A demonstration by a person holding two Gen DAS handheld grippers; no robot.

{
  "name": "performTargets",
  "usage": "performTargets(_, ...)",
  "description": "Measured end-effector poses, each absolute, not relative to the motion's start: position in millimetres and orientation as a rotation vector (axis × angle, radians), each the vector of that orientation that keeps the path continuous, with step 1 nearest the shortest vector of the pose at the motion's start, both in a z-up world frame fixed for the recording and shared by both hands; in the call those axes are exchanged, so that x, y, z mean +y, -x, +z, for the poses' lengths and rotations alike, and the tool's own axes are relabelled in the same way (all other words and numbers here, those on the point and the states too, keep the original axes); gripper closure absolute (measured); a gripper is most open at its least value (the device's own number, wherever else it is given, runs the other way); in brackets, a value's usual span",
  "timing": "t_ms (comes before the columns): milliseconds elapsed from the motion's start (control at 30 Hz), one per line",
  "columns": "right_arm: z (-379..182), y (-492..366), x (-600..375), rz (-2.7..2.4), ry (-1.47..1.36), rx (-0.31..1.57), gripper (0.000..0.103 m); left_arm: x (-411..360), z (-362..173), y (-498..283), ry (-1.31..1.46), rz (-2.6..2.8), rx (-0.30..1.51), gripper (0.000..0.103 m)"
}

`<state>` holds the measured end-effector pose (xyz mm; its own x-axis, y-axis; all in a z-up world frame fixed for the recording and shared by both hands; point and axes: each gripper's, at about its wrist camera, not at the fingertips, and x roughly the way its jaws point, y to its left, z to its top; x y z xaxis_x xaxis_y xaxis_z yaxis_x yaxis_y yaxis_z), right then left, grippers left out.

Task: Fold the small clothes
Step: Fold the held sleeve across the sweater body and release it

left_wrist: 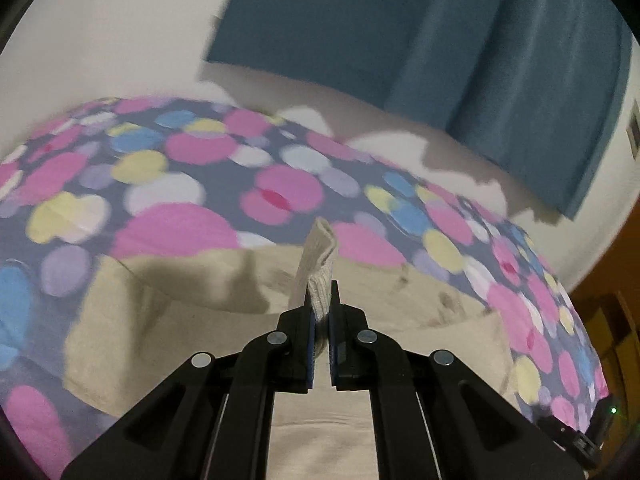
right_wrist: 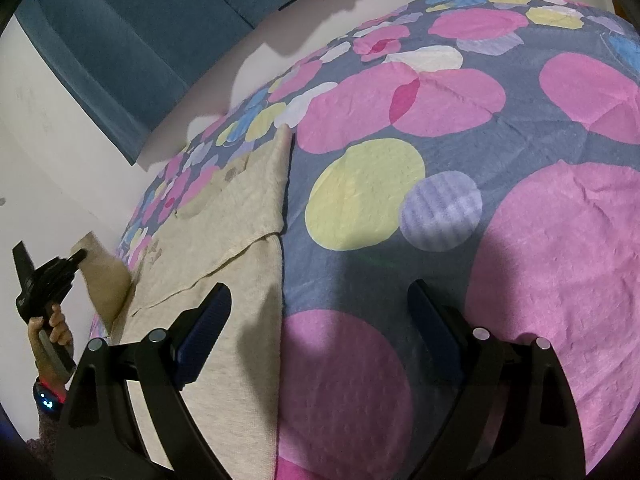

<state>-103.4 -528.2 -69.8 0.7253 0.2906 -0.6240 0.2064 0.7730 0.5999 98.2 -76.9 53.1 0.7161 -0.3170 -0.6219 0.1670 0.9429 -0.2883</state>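
A beige knit garment (left_wrist: 192,320) lies spread on a bed with a dotted cover (left_wrist: 180,168). My left gripper (left_wrist: 321,300) is shut on a ribbed edge (left_wrist: 320,264) of the garment and holds it lifted above the rest. In the right wrist view the left gripper (right_wrist: 78,256) shows at far left, lifting a beige flap (right_wrist: 106,280). My right gripper (right_wrist: 320,300) is open and empty, low over the garment's right edge (right_wrist: 248,240) and the cover (right_wrist: 540,240).
A teal curtain (left_wrist: 460,52) hangs on the white wall (left_wrist: 100,32) behind the bed. The bed's far edge runs along the wall. A wooden floor (left_wrist: 616,320) shows at right. The person's hand with a watch (right_wrist: 48,396) is at lower left.
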Motion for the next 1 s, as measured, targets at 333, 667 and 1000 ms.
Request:
performTargets(333, -72, 104, -528, 0.055, -0.725, 0.764, 0.013, -180, 24, -101, 0.144, -0.402, 0.805, 0.098)
performTargets(667, -73, 104, -530, 0.061, -0.737, 0.758, 0.013, -238, -11, -100, 0.074, -0.444, 0.877, 0.098)
performTargets(1000, -73, 104, -530, 0.062, -0.736, 0.759, 0.013, -262, -46, -103, 0.015, -0.438, 0.949, 0.098)
